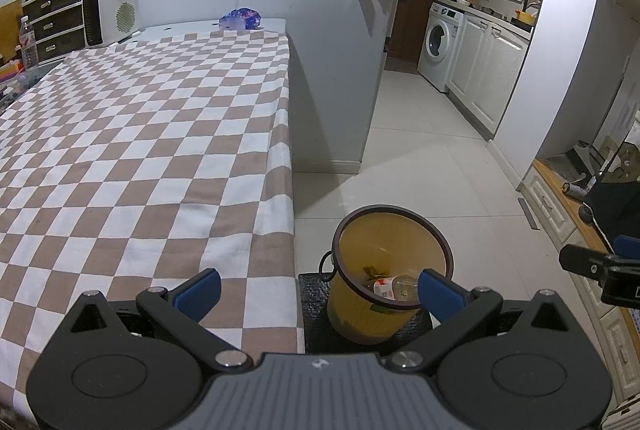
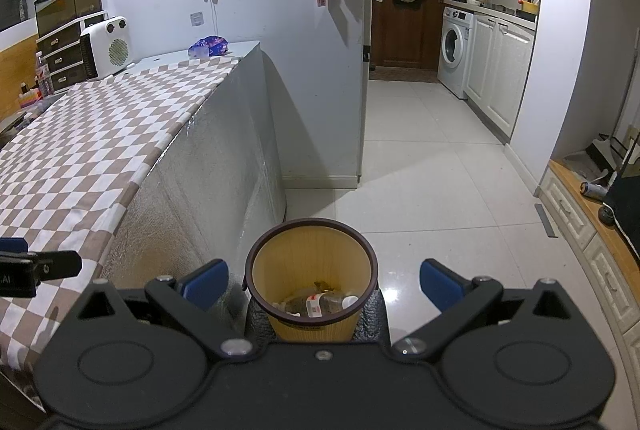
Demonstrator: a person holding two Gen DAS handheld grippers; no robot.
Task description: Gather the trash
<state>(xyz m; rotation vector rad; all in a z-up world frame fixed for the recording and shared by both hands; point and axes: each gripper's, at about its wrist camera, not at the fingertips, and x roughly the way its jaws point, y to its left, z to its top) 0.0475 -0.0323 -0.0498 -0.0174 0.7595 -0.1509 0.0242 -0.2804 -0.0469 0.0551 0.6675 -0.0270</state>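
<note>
A yellow trash bin (image 1: pixel 360 314) with a dark rim stands on a black mat on the floor, beside the table's corner. Inside lie a plastic bottle (image 1: pixel 394 287) and other scraps. My left gripper (image 1: pixel 320 292) hovers open over the table edge and the bin, with nothing between its blue pads. In the right wrist view the same bin (image 2: pixel 312 258) sits right below, the bottle (image 2: pixel 324 302) at its bottom. My right gripper (image 2: pixel 324 282) is open above the bin and holds nothing. The right gripper's tip (image 1: pixel 588 264) shows at the left view's right edge.
A table with a brown-and-white checkered cloth (image 1: pixel 140 150) fills the left. At its far end stand a white heater (image 1: pixel 110 12) and a blue-purple bag (image 1: pixel 242 19). White tile floor (image 2: pixel 432 198) runs to a kitchen with a washing machine (image 2: pixel 456 50). Low cabinets (image 2: pixel 580 218) line the right.
</note>
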